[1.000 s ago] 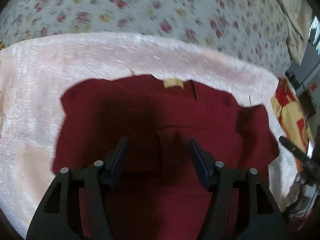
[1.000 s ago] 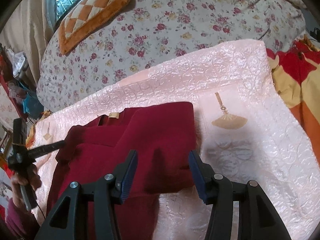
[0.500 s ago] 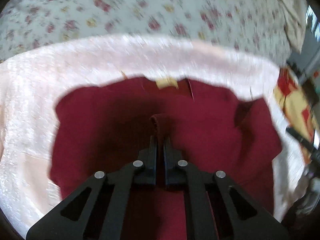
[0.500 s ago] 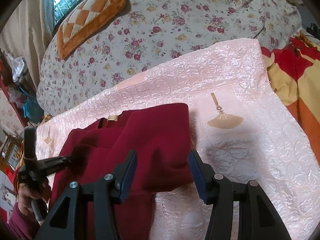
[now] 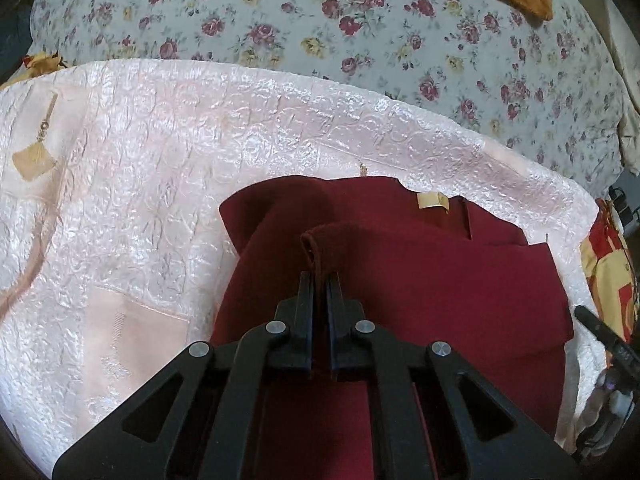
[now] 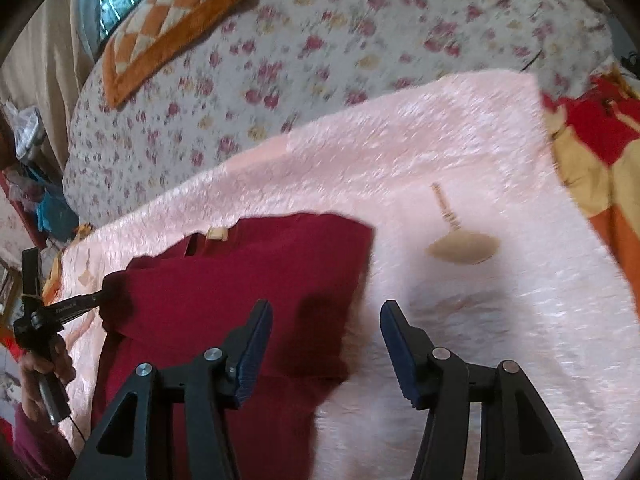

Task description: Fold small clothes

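Folding of the maroon garment (image 5: 420, 280) is judged to be at the sleeve or side-panel stage: a raised pinch of the cloth is clamped between the closed jaws of the left gripper (image 5: 319, 280), the fabric ridge standing just ahead of the fingertips. The garment is spread on a pink quilted cover (image 5: 160, 160), itself laid over a floral bedspread (image 5: 360, 20); a cream neck label (image 5: 432, 201) is seen beyond and to the right of the left tool. The right gripper (image 6: 326, 312) is held with its jaws apart, these having just been widening, and nothing is pressed between the pads; the garment's folded right edge lies directly beneath and ahead of the gap, the left finger over red cloth and the right finger over bare cover. In the right wrist view the left tool is seen far to the left, gripped in a hand (image 6: 44, 364). The next move is judged to call for the pinched portion to be carried across the garment's body and laid flat, while the opposite edge is steadied or taken up by the open tool.
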